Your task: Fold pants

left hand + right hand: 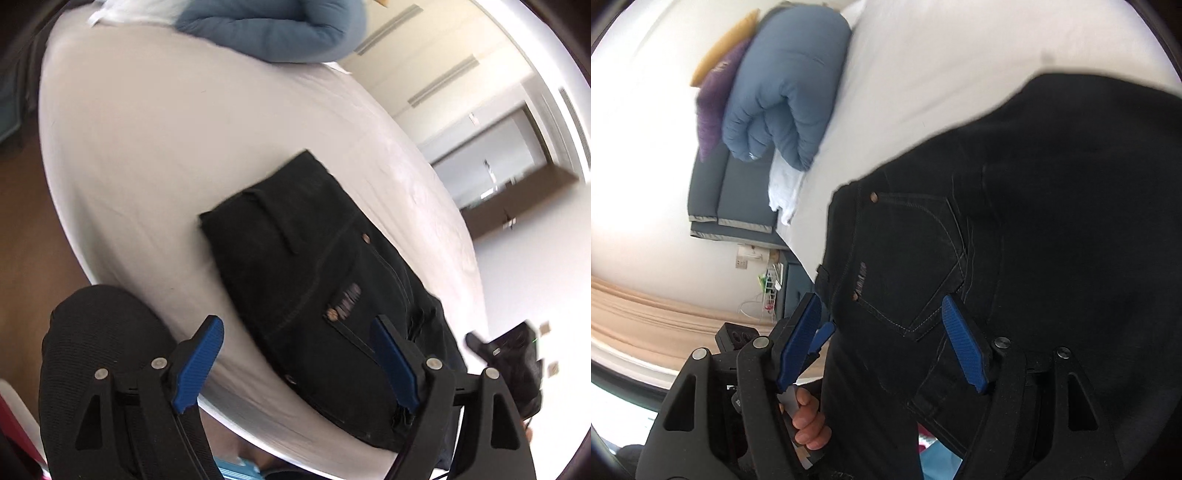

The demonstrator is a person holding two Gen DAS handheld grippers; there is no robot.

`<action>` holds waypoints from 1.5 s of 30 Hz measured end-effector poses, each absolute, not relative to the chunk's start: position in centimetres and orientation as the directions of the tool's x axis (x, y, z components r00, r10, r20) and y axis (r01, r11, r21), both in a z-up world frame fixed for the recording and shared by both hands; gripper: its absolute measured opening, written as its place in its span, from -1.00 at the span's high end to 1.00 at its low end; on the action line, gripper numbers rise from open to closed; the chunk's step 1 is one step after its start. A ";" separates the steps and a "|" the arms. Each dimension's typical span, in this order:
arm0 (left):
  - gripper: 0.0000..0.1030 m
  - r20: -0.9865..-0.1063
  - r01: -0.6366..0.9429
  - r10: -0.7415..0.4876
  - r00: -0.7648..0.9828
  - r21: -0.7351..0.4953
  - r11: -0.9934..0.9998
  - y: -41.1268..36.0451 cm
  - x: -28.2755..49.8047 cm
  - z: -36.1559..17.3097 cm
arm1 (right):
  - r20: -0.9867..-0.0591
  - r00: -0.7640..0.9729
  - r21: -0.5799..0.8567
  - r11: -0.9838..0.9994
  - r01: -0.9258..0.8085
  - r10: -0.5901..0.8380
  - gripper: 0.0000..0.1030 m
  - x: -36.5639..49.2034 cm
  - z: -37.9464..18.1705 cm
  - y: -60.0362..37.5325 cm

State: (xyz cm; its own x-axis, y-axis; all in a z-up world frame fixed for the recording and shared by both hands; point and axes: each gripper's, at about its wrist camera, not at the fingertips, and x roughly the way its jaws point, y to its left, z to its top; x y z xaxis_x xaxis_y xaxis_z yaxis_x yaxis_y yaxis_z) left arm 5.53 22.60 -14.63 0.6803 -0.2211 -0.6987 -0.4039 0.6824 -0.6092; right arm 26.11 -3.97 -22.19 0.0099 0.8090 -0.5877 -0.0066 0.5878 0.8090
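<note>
Black denim pants [314,266] lie folded on the white-sheeted bed [147,155]

The left gripper [299,354] hangs over the bed's near edge, its blue-padded jaws spread wide with nothing pinched between them. The right gripper [882,339] hovers above the pants' back pocket [908,258], jaws likewise apart and not clamping the cloth. A folded blue quilt [786,85] sits at the bed's far end

Left gripper [297,363] agape; right gripper [882,341] agape.

light: bright daylight | glare: blown-out walls | blur: motion smear | edges: fisheye warp, dark corners
</note>
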 end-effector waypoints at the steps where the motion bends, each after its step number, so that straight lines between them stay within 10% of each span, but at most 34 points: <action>1: -0.61 -0.694 -0.418 -0.221 0.685 -0.623 0.662 23.2 5.4 -14.9 | -0.597 -0.006 0.802 0.597 0.013 0.802 -0.31 26.2 -22.9 -3.5; 23: -0.79 -0.629 -0.484 -0.266 0.730 -0.751 0.450 27.7 9.2 -18.4 | -0.669 0.015 0.738 0.661 0.131 0.744 -0.28 26.6 -27.3 -2.1; 33: 0.37 -0.608 -0.489 -0.316 0.729 -0.785 0.381 28.9 10.6 -19.2 | -0.680 0.018 0.728 0.672 0.138 0.733 -0.28 26.4 -27.1 -2.5; 45: 0.72 -0.547 -0.335 -0.277 0.790 -0.763 0.553 25.6 10.1 -11.4 | -0.708 0.026 0.701 0.697 0.150 0.706 -0.27 26.4 -27.2 -2.7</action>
State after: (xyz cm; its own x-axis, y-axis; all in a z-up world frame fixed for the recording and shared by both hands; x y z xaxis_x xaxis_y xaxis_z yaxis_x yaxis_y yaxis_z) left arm 10.06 25.61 -11.42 0.7897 -0.2768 -0.5475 -0.3348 0.5534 -0.7627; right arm 26.37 -2.68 -27.16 0.0258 0.7059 -0.7078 0.1500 0.6973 0.7009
